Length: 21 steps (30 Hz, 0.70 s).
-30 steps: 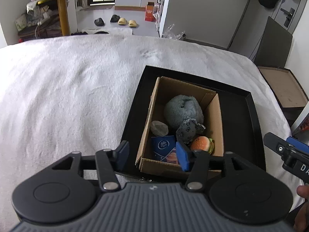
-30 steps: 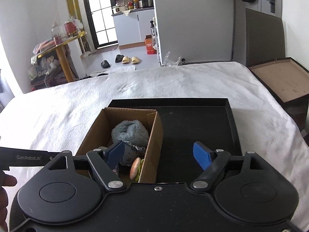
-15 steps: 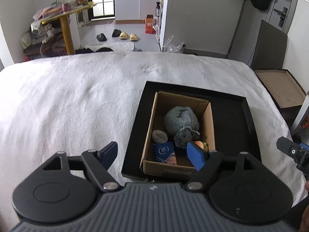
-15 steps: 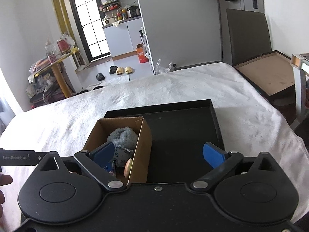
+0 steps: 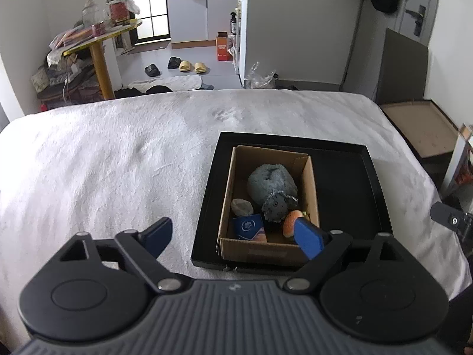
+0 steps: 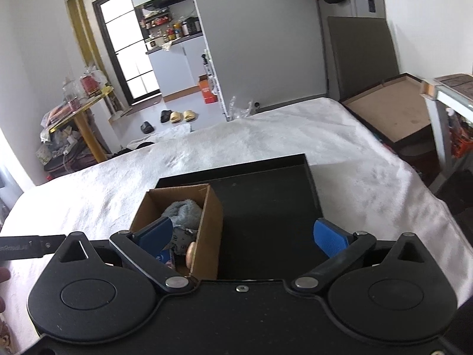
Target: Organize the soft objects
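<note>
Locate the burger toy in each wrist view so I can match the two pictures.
Left wrist view: the burger toy lies in the near right corner of the cardboard box, partly behind a blue finger pad.
Right wrist view: only the burger toy's tan edge shows, low and left of centre, against the box's right wall.
Shared landmark: the grey plush behind it in the box.

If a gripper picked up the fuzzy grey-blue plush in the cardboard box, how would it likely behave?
The grey-blue plush looks fuzzy and rounded, so it would probably squash under the pads and feel light. Its pile should resist slipping. It lies against the smaller grey toy, so lifting it may nudge that.
</note>
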Tool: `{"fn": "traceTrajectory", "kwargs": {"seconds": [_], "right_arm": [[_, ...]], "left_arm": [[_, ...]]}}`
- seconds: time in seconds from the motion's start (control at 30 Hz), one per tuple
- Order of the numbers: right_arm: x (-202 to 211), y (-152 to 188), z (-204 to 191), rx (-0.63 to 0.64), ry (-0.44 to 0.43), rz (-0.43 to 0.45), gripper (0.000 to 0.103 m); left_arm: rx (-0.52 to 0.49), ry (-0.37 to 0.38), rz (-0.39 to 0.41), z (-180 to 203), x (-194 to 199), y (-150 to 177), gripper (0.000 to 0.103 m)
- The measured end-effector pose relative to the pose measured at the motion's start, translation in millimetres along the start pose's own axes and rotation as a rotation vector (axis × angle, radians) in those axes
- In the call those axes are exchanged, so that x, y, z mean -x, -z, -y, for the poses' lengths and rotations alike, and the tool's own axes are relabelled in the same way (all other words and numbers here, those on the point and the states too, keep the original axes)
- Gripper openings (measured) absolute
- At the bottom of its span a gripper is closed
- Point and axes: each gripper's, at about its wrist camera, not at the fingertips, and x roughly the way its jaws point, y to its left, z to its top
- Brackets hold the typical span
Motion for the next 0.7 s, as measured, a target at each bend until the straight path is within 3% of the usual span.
{"fn": "traceTrajectory", "kwargs": {"seconds": [0.3,0.7], "right_arm": [[20.9,1.5,11.6,-0.025,0.033,-0.012,0.103],[56.4,2.6,22.0,-0.041,0.061,-0.004,0.103]], "left_arm": [[-0.065,0.02,0.017,14.5,27.0,1.3,0.1],[-0.079,0.047,0.026,14.8,55.4,12.4,0.101]]}}
